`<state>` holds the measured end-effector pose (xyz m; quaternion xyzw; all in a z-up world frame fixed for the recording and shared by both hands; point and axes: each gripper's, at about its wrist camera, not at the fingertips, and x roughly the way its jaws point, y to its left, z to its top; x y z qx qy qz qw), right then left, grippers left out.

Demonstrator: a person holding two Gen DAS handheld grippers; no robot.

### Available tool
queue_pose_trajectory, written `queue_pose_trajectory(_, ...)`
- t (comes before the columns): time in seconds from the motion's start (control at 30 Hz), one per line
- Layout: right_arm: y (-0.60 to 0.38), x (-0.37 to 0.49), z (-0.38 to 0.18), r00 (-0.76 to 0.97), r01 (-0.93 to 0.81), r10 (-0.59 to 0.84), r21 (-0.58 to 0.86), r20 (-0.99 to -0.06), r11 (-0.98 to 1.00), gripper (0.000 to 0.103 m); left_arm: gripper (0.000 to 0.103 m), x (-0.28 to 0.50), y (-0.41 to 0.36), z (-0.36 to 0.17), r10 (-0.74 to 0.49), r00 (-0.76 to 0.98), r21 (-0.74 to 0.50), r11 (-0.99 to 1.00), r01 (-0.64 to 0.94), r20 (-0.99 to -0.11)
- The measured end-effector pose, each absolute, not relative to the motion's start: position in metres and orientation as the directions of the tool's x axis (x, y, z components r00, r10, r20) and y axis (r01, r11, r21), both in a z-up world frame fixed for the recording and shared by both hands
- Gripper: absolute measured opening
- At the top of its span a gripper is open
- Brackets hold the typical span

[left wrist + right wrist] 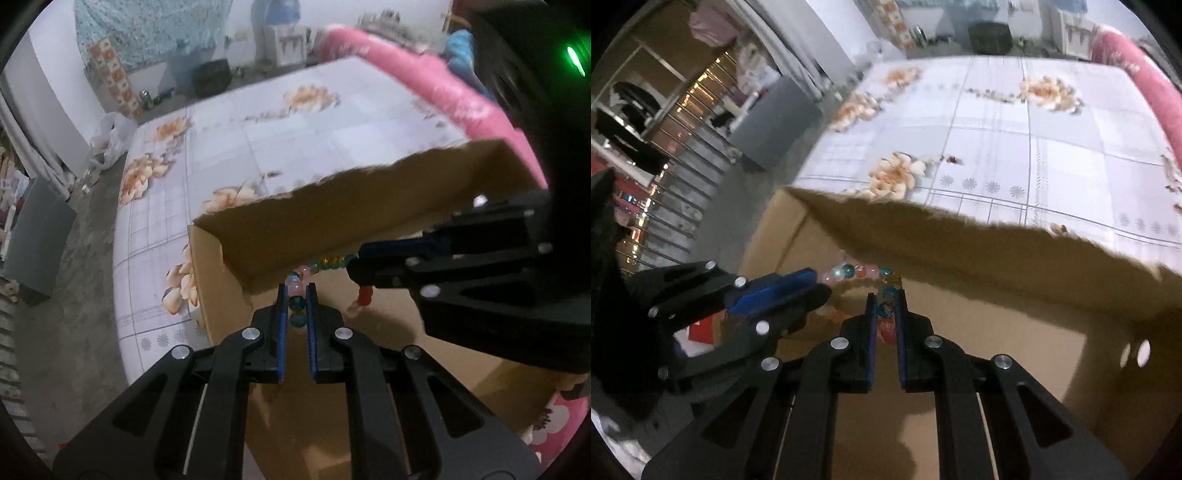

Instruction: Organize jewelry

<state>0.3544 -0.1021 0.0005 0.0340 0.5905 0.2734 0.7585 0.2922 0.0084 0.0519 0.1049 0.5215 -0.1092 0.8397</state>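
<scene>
left wrist view: left gripper clamped on one end of a bead strand; teal and pink beads sit between its blue pads. right gripper enters from the right, clamped on the strand's other end, a red bead hanging below its tip. the strand runs left to right between the two, slung over the open box, near its far wall. only this view shows a green light top right and the pink bedding.

right wrist view: right gripper pinches teal and red beads; left gripper comes in from the left. only here: a stair railing far left and a red item under the left gripper. floral cloth beyond the box. no legible writing.
</scene>
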Motion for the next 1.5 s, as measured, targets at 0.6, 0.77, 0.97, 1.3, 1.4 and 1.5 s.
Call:
queue_pose_trajectory(0.6,-0.161,0.323,0.085,0.393,-0.416,0.547,0.387,-0.739,0.823,0.012,0.041,0.219,0.038,0.136,-0.132,0.678,0.035,0.973,0.228,-0.723)
queue_pose_trajectory(0.77,-0.225,0.222,0.148,0.569,-0.468,0.584,0.356,-0.578,0.809,0.038,0.073,0.141,0.063,0.161,-0.171,0.756,-0.021,0.979,0.204,-0.632)
queue_pose_trajectory(0.97,-0.276,0.117,0.135,0.638,-0.437,0.563,0.355,-0.526,0.827,0.042,0.084,0.073,0.078,0.127,-0.168,0.756,-0.072,0.985,0.158,-0.633)
queue_pose_trajectory(1.3,-0.252,0.084,-0.009,0.506,-0.226,0.483,0.430,-0.715,0.874,0.041,0.084,0.048,0.061,0.015,-0.261,0.612,-0.210,0.965,0.156,-0.747)
queue_pose_trajectory(1.4,-0.234,0.090,-0.021,0.505,-0.248,0.465,0.393,-0.728,0.885,0.037,0.082,0.054,0.051,0.001,-0.310,0.598,-0.233,0.951,0.205,-0.739)
queue_pose_trajectory(1.5,-0.216,0.097,-0.026,0.507,-0.289,0.442,0.337,-0.740,0.896,0.034,0.070,0.065,0.047,-0.008,-0.332,0.577,-0.256,0.943,0.212,-0.746)
